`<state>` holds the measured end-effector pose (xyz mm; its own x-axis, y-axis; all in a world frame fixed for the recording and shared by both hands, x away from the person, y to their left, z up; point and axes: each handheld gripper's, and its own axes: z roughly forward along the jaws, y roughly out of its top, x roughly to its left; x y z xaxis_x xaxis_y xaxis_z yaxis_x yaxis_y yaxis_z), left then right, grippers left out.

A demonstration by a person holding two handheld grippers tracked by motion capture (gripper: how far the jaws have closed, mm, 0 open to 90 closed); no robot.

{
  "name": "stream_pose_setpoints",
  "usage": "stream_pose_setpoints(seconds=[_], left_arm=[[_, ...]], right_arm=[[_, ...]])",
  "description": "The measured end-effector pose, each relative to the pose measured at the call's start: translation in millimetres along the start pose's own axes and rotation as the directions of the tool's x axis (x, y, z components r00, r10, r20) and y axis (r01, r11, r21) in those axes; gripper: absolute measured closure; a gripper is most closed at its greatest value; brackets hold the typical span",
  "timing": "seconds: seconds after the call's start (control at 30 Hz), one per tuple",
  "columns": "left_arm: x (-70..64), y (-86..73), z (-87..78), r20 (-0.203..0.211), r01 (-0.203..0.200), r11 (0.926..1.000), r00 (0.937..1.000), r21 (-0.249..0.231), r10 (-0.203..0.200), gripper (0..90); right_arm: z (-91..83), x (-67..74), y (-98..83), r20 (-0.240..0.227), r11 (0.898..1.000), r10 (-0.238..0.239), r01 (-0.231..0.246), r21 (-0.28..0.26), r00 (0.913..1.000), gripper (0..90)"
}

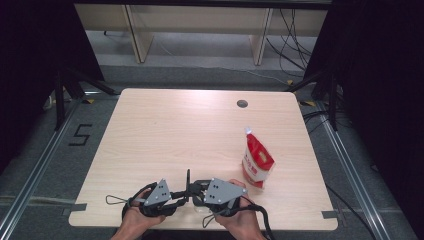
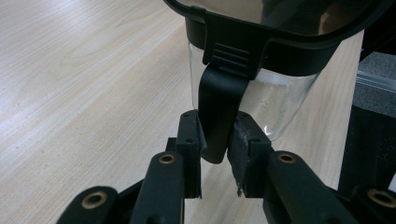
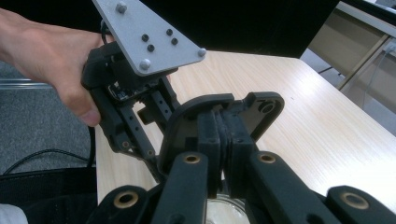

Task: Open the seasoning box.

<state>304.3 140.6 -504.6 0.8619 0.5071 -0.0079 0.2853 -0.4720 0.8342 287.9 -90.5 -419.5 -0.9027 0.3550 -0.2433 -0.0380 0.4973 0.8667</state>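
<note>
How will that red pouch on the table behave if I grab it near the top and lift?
The red pouch stands upright and leans a little, so a sideways nudge would likely tip it. Its body looks like soft film and will probably crumple under a claw. The bulging lower half suggests contents that may sag when lifted.

"5" on floor point(image 1: 80, 134), left of table point(image 1: 165, 125)

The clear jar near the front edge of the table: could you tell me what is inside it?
Through the clear jar's glass wall only the wooden table shows, so no contents are visible. The left gripper clamps its black latch. The black lid, pinched by the right gripper, hides the jar's mouth.
</note>
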Motion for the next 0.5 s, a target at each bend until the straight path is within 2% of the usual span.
stream_pose_setpoints(seconds=[0.1,0.3,0.33,0.5], left_arm=[[-0.2,0.0,-0.3,-0.012,-0.008,0.9999,0.9999,0.007,0.008,73.8],[-0.4,-0.1,-0.1,-0.007,0.000,1.0000,1.0000,0.000,0.000,73.8],[-0.9,-0.2,0.5,-0.004,0.009,0.9999,1.0000,-0.007,-0.009,73.8],[-0.1,-0.1,-0.5,-0.007,0.004,1.0000,1.0000,0.004,-0.004,73.8]], right_arm=[[2.0,-0.6,1.2,0.004,1.000,-0.008,0.008,-0.002,1.0000,88.2],[5.9,0.2,3.1,-0.011,1.000,-0.003,0.003,0.001,0.9999,88.2],[6.8,-0.3,3.2,-0.005,1.000,-0.014,0.014,-0.003,0.9999,88.2],[10.3,0.1,3.9,-0.011,1.000,-0.015,0.015,0.002,0.9998,88.2]])
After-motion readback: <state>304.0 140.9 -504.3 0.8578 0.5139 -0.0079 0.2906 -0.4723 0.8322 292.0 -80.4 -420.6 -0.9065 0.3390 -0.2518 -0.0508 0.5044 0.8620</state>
